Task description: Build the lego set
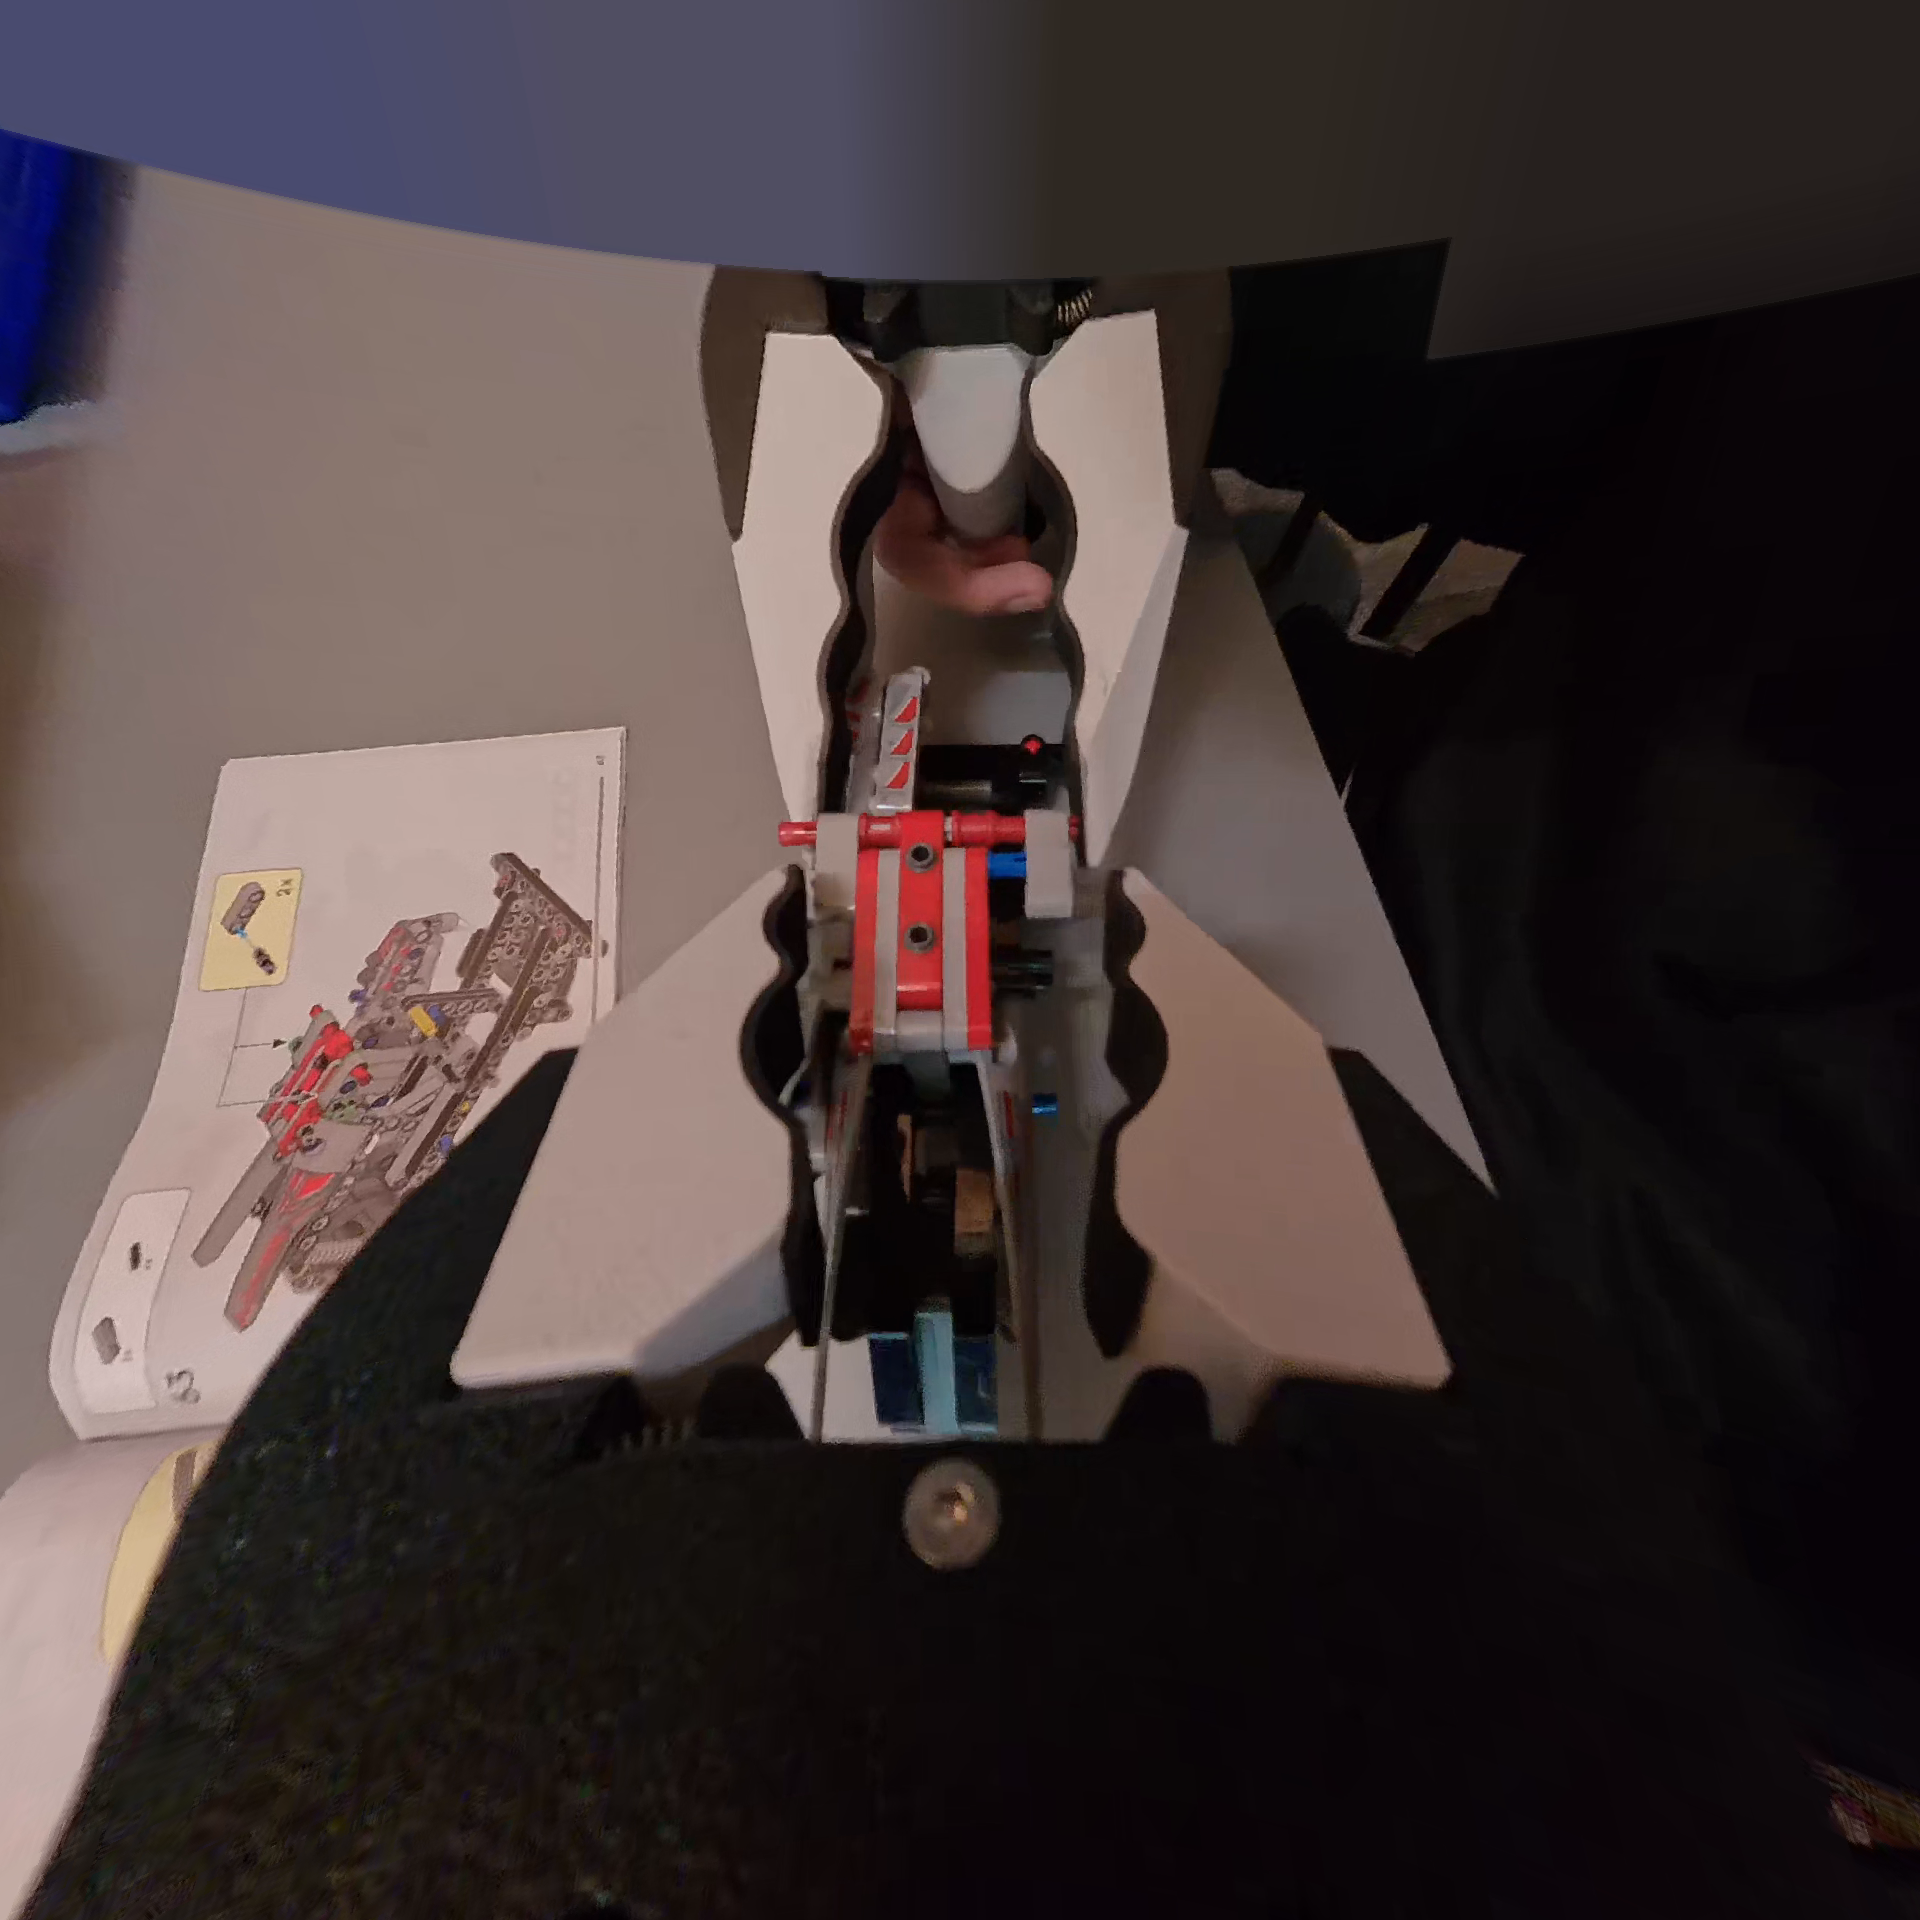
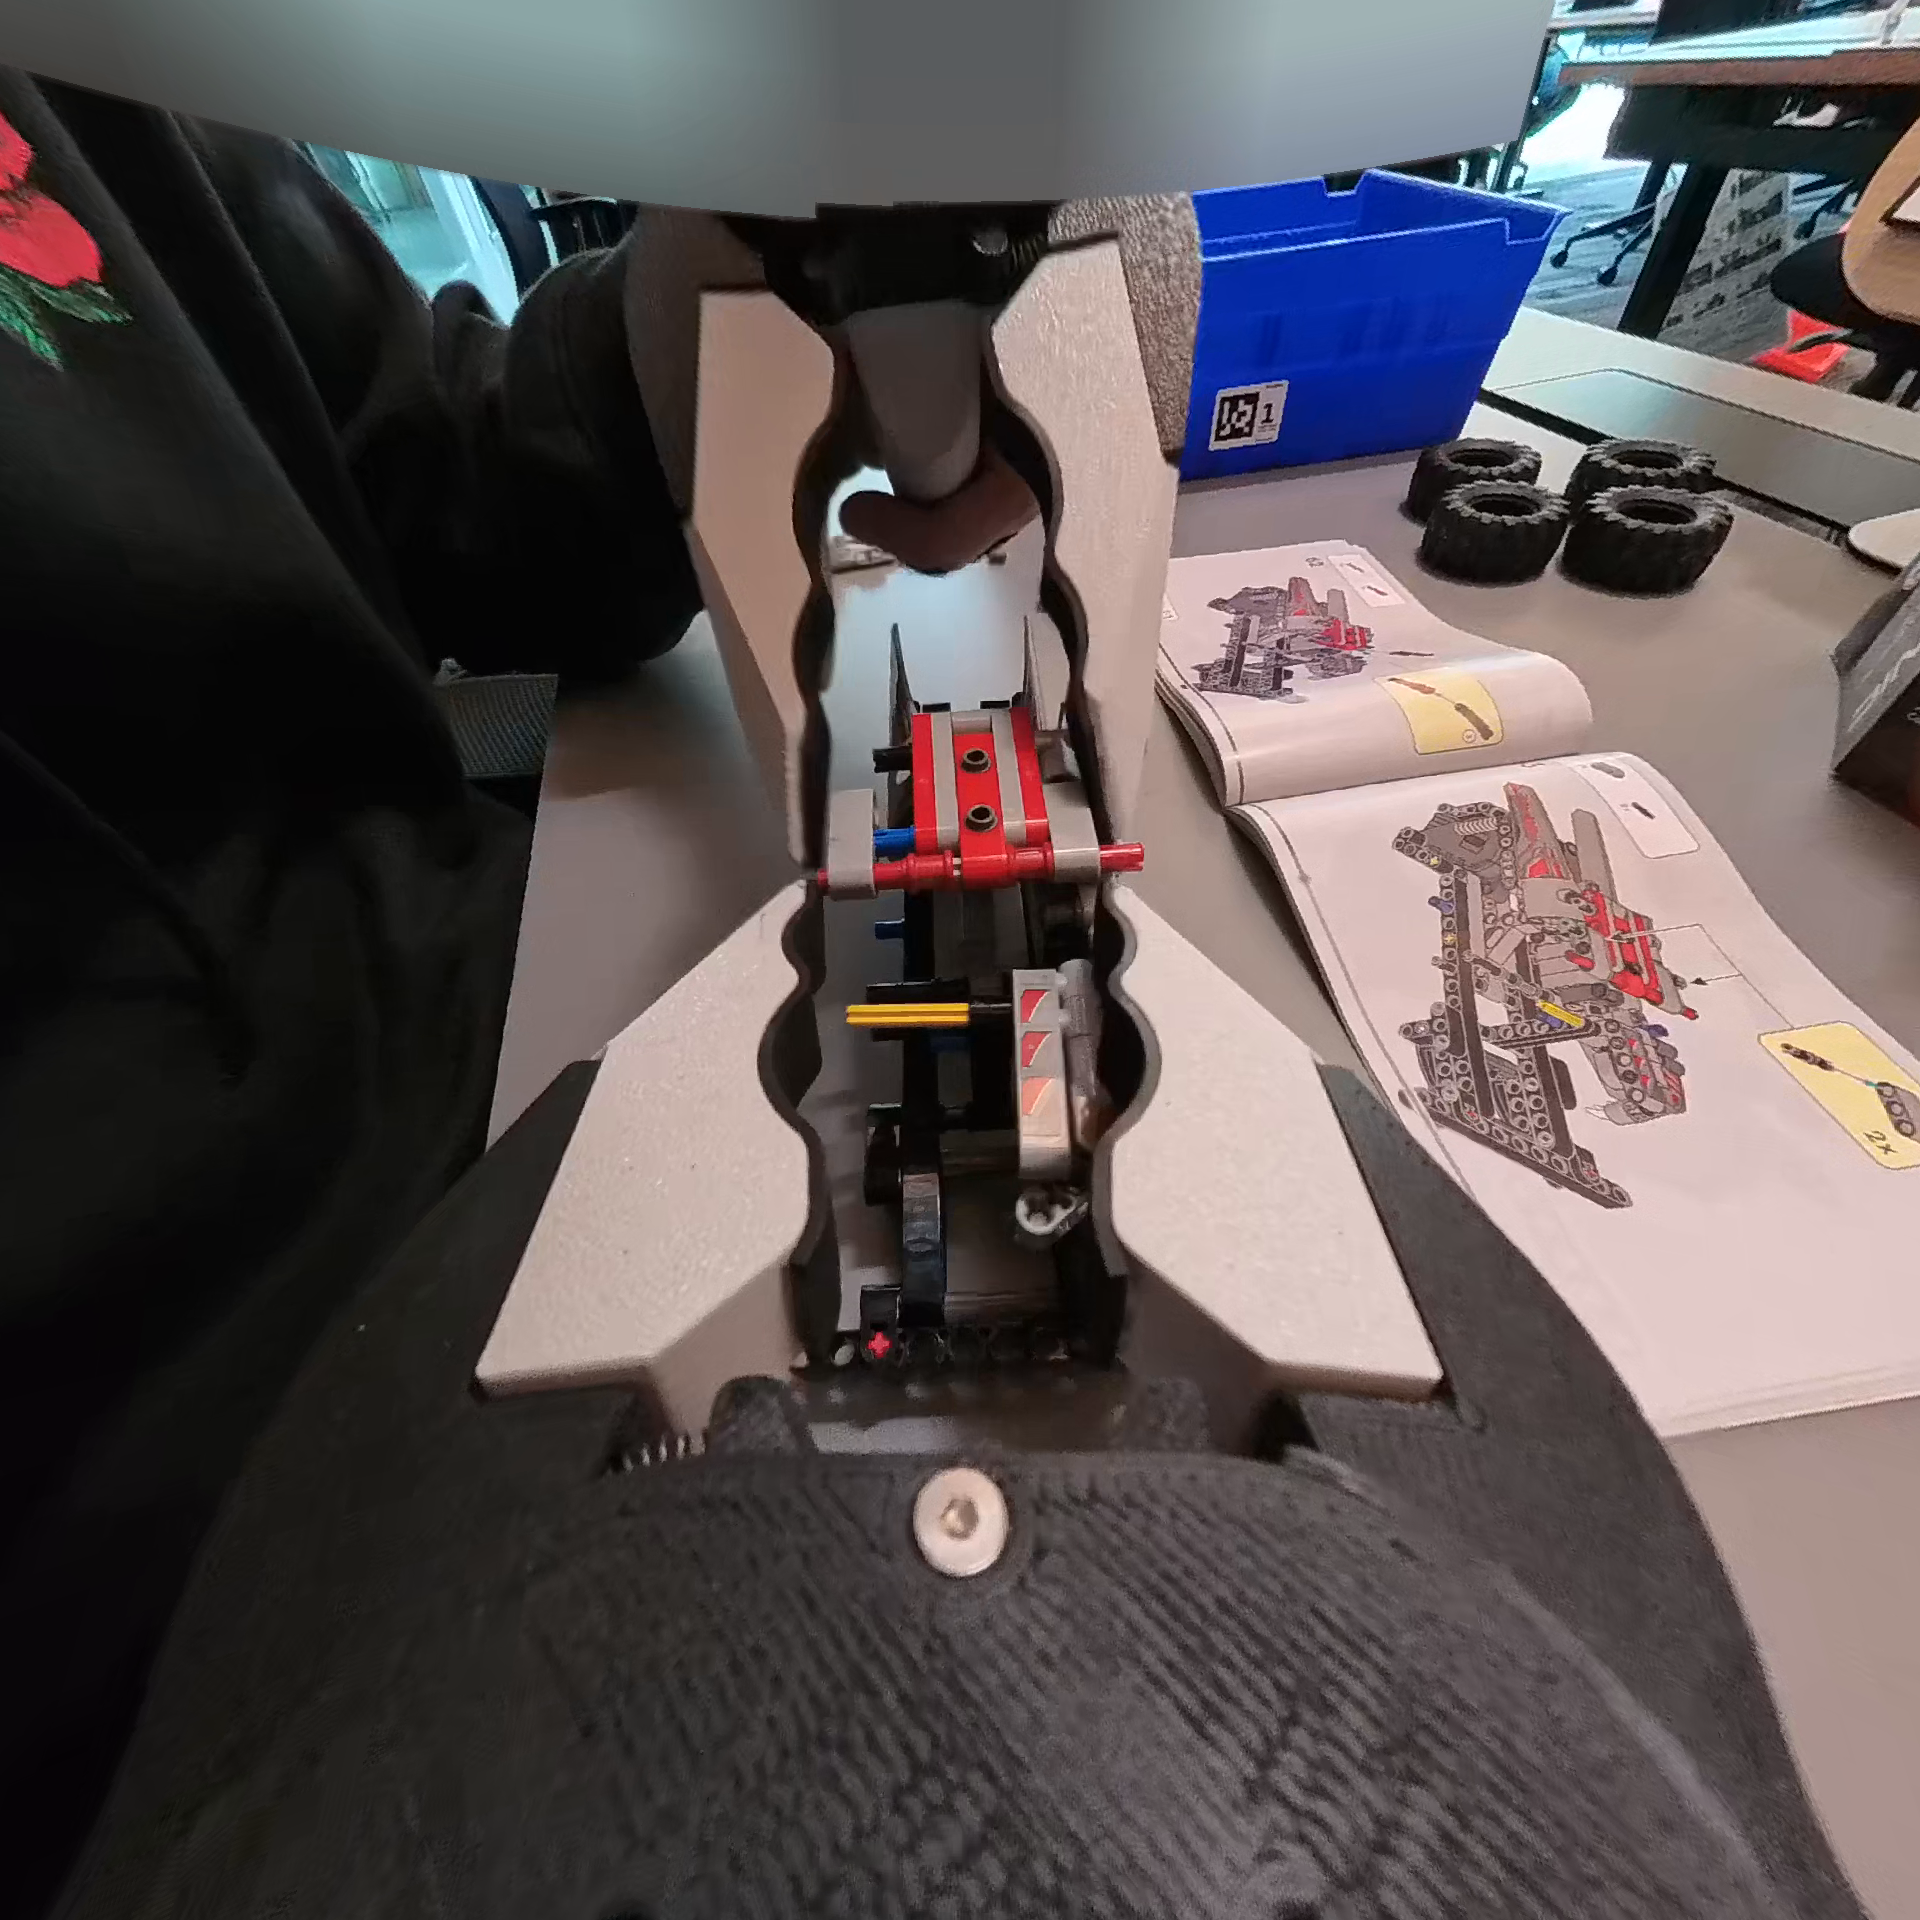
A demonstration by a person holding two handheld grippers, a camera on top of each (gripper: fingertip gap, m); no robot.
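Note:
A red, grey and black lego model hangs above the table between my two grippers, which face each other tip to tip. My left gripper comes in from the bottom of the left wrist view, its jaws closed on the model's sides. My right gripper comes from the top there and grips the far end. In the right wrist view my right gripper is shut on the model, with a yellow axle showing between its jaws. The left gripper holds the far, red end.
An open instruction booklet lies on the grey table to the right; it also shows in the left wrist view. Several black tyres and a blue bin stand behind it. A person in black is at the left. My left and right fingertips are right by each other.

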